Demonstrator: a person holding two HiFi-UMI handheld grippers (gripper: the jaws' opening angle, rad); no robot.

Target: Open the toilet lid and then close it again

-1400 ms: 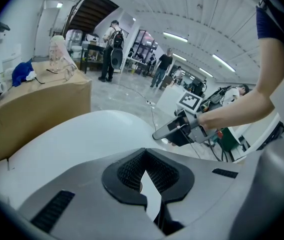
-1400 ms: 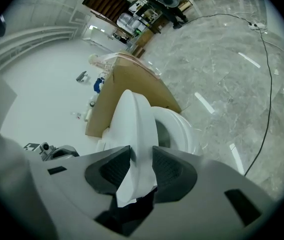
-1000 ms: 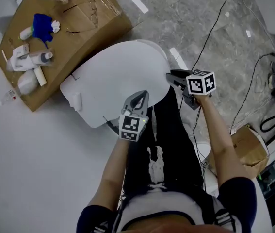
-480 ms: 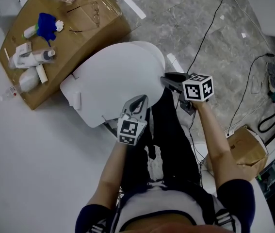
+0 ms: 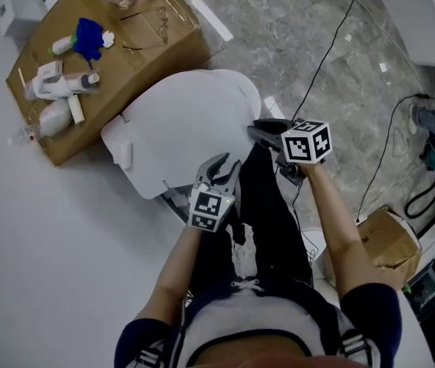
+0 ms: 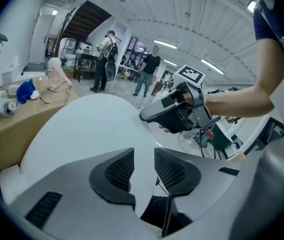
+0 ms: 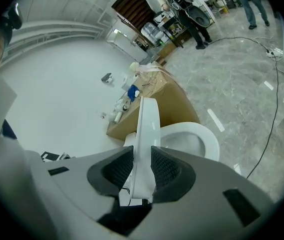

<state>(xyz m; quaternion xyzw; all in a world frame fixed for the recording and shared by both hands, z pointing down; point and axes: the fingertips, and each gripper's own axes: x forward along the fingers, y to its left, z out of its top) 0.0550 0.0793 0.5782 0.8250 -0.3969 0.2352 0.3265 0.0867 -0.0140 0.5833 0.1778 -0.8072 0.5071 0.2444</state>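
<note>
Right claw (image 7: 143,159): jaws just closing, pinching the front edge of the toilet lid (image 5: 185,127). Left claw (image 6: 143,156): jaws just opening, slightly spread, lid edge in the gap; pad contact unclear. Lid lifted off the bowl (image 7: 210,138), standing steeply tilted. Beyond it, a cardboard box (image 5: 129,60) on the floor beside the toilet, bottles (image 5: 64,84) on top.

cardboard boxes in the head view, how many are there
2. A large cardboard box stands beyond the toilet lid at the upper left; a smaller one sits at the lower right. More may lie out of view.
</note>
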